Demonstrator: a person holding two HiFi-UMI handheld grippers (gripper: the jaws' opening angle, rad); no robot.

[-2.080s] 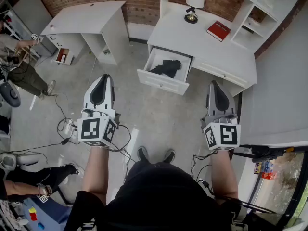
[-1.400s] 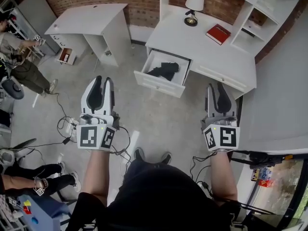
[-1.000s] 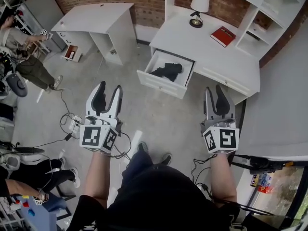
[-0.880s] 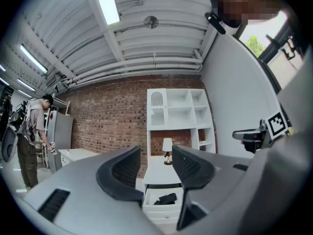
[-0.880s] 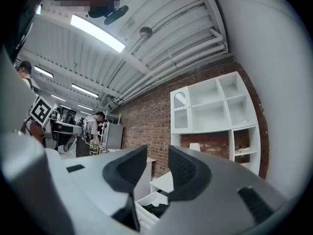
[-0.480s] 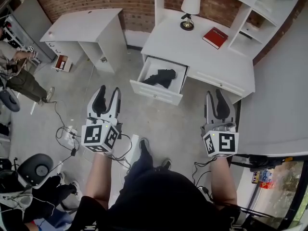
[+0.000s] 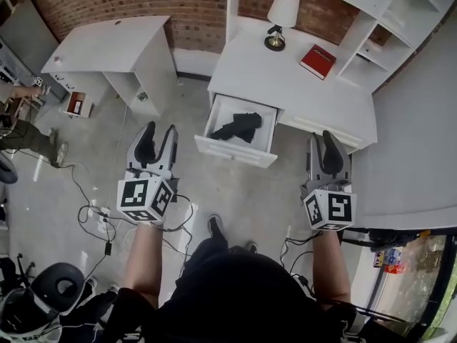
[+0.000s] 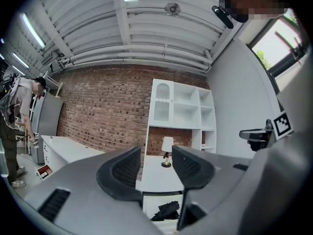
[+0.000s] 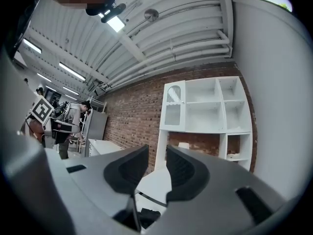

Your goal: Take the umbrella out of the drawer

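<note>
The black folded umbrella [image 7: 239, 127] lies in the open white drawer [image 7: 232, 151] of the white desk [image 7: 285, 84]. Both grippers are held level in front of the desk, short of the drawer. My left gripper [image 7: 158, 137] is open and empty, to the left of the drawer. My right gripper [image 7: 323, 147] is to the drawer's right; its jaws have just been closing but still stand open with a narrow gap and nothing between them. The umbrella [image 8: 168, 210] shows low between the left gripper [image 8: 155, 168] fingers, and the umbrella [image 9: 146, 215] sits below the right gripper [image 9: 157, 170].
A lamp [image 7: 280, 20] and a red book [image 7: 317, 61] stand on the desk, with a white shelf unit [image 7: 389, 20] at its right. A second white desk [image 7: 107, 45] is at the left. Cables [image 7: 100, 206] lie on the floor. A person [image 7: 18, 120] stands far left.
Both grippers have moved forward toward the desk, and the drawer now sits nearer, between them. The right gripper's jaws have narrowed. The umbrella has not moved.
</note>
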